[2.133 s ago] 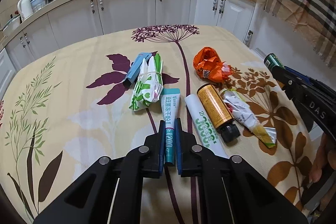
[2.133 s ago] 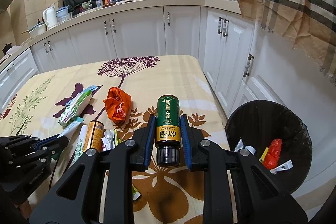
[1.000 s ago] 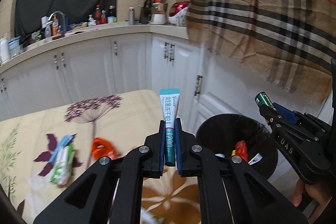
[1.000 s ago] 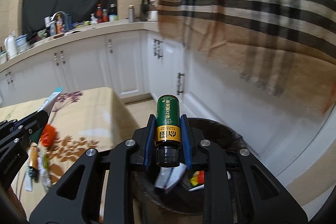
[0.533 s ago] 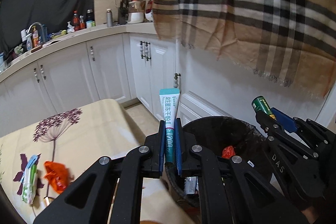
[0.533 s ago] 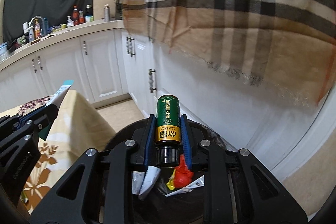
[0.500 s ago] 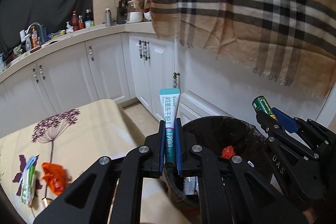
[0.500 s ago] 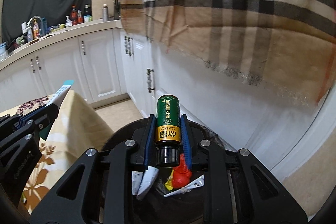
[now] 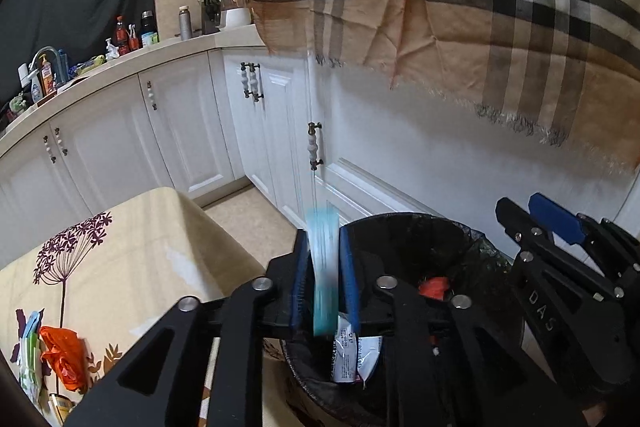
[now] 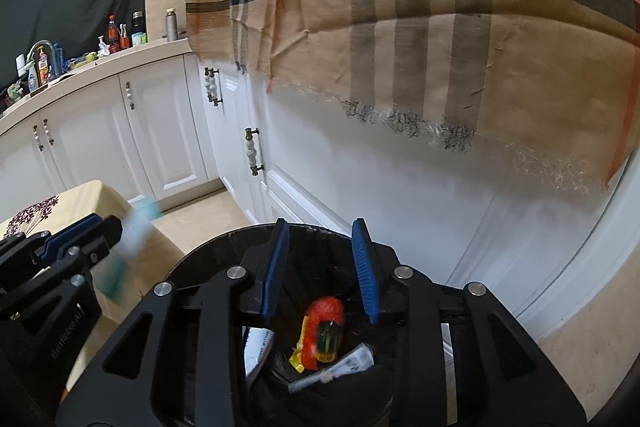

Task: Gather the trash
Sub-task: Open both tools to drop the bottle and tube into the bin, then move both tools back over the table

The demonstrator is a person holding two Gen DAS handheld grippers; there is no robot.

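The black trash bin (image 10: 224, 247) is sitting below both your grippers, beside the white cabinets (image 9: 256, 131). Your right gripper (image 10: 322, 269) is hanging wide apart over it, holding nothing; the green bottle (image 10: 328, 339) is lying inside on red trash. Your left gripper (image 9: 324, 279) is standing parted, the blurred teal tube (image 9: 325, 275) between its fingers.

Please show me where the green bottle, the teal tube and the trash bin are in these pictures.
green bottle (image 10: 328, 341): right wrist view, on its body, lying inside the bin.
teal tube (image 9: 325, 275): left wrist view, on its blurred middle, between the open left fingers.
trash bin (image 9: 404, 223): left wrist view, on its far rim.
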